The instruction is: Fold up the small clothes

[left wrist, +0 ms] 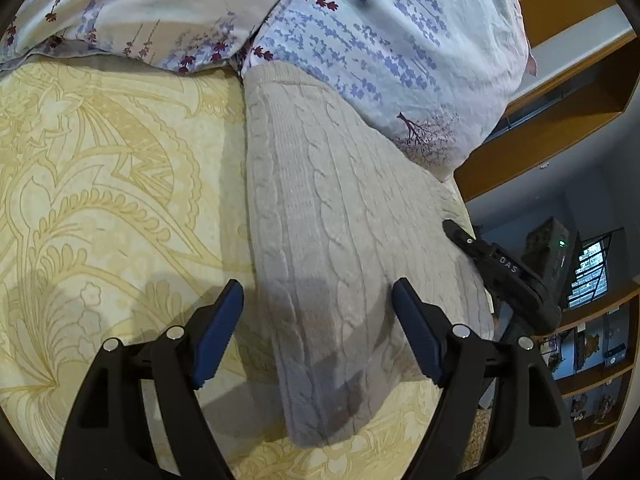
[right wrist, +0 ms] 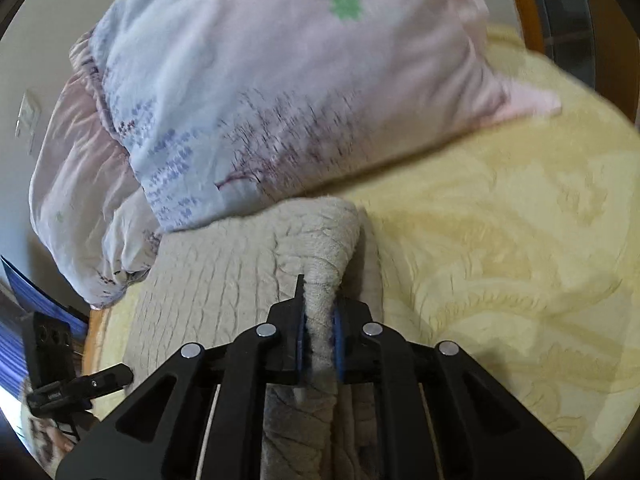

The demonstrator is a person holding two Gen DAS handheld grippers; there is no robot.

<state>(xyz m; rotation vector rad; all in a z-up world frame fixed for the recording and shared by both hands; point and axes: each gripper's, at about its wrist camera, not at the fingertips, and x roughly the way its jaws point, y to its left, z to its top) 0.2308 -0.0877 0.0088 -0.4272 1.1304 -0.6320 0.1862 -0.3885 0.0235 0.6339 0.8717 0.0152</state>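
A beige cable-knit sweater (left wrist: 332, 208) lies folded into a long strip on the yellow patterned bedsheet (left wrist: 104, 184), its far end tucked against a floral pillow. My left gripper (left wrist: 317, 285) hovers over the sweater's near end, open, with blue pads on either side of the knit and not touching it. In the right wrist view my right gripper (right wrist: 320, 316) is shut on a bunched-up fold of the same sweater (right wrist: 212, 280), which rises as a ridge between the blue pads.
Floral pillows (left wrist: 392, 48) (right wrist: 280, 92) rest against the sweater's far end. A black clamp-like device (left wrist: 504, 268) (right wrist: 80, 386) sits at the bed's edge beside the sweater. Wooden shelves (left wrist: 568, 120) stand beyond the bed.
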